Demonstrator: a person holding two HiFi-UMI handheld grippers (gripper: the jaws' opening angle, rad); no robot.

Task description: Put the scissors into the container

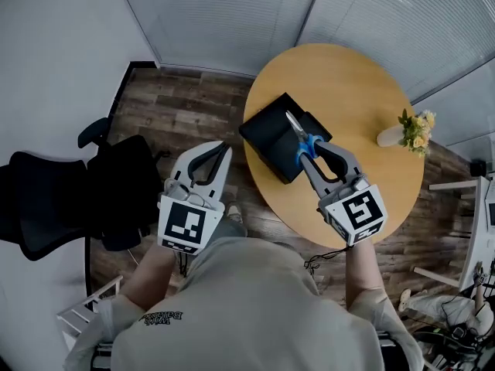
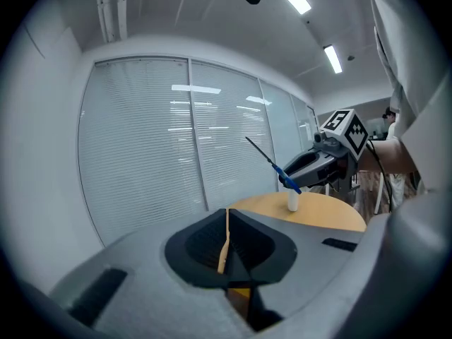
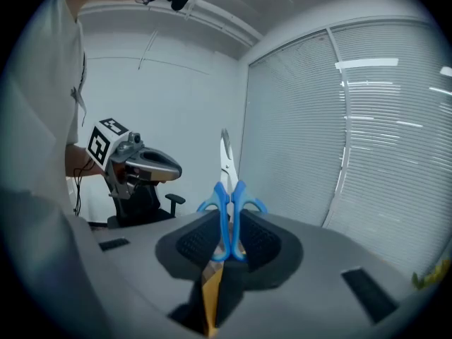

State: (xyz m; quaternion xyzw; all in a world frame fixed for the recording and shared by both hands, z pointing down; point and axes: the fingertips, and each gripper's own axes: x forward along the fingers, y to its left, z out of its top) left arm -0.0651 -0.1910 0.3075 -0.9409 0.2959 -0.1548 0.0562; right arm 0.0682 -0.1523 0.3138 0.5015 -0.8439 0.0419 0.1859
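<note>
Lowering is judged to be the step in hand: the scissors [image 1: 298, 134] are pinched by their blue handles in the right gripper [image 1: 312, 158], whose jaws are squeezed tight on them, w/ the shiny blades sticking out past the tips. In the head view the blades are seen over the black container [image 1: 265, 139], which sits on the round table [image 1: 348, 83] near its edge. In the left gripper view the scissors look to be up in the air, not down in the box yet. To do it well, the scissors should be brought down slowly, pointy end first, until the blades are inside the walls. Only then should the jaws be let go, so nothing is dropped from high up or bounced out. The points should be steered clear of the rim, so the box is not pushed or tipped. The left gripper [image 1: 222, 152] is held off the table over the floor, jaws pressed together w/ nothing between them. It is prob. not needed, but could be used to steady the box if it slides. Counted: 1 pair of scissors, 1 container, 2 grippers, 1 table, 1 small vase of flowers [image 1: 404, 132] well apart from the box, & 1 black chair [image 1: 69, 195] on the left.
</note>
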